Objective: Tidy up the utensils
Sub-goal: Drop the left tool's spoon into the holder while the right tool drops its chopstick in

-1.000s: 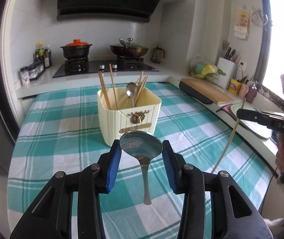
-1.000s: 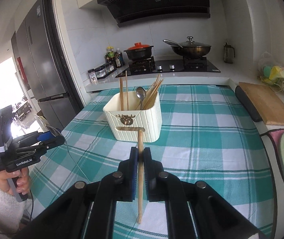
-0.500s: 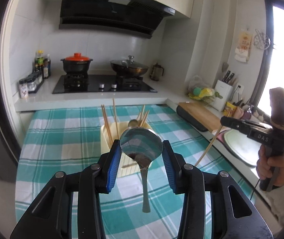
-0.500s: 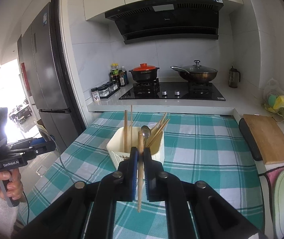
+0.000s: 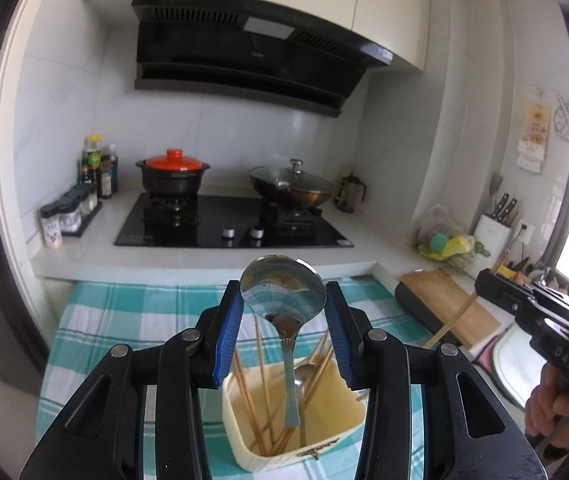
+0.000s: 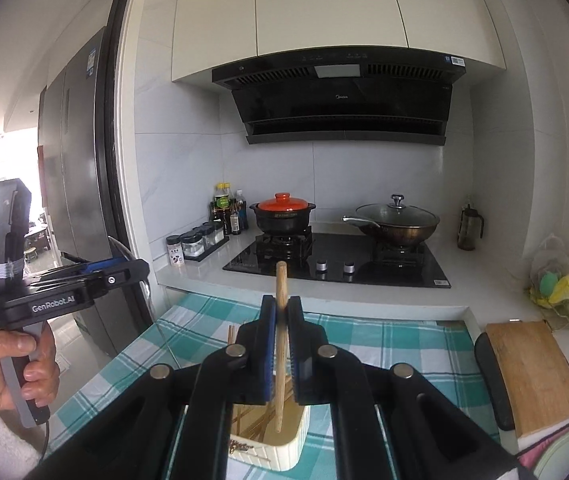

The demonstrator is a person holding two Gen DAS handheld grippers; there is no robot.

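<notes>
Left hand-held gripper [image 5: 283,322] clamping spoon [image 5: 284,300], above utensil holder [image 5: 244,440]

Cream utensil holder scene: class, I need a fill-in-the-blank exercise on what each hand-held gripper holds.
1. The left hand-held gripper grips a metal ____ by its bowl.
2. The right hand-held gripper is shut on a wooden ____.
3. Both utensils hang above the cream ____.
4. The pot on the stove has an ____ lid.

Missing words: spoon; chopstick; utensil holder; orange
</notes>
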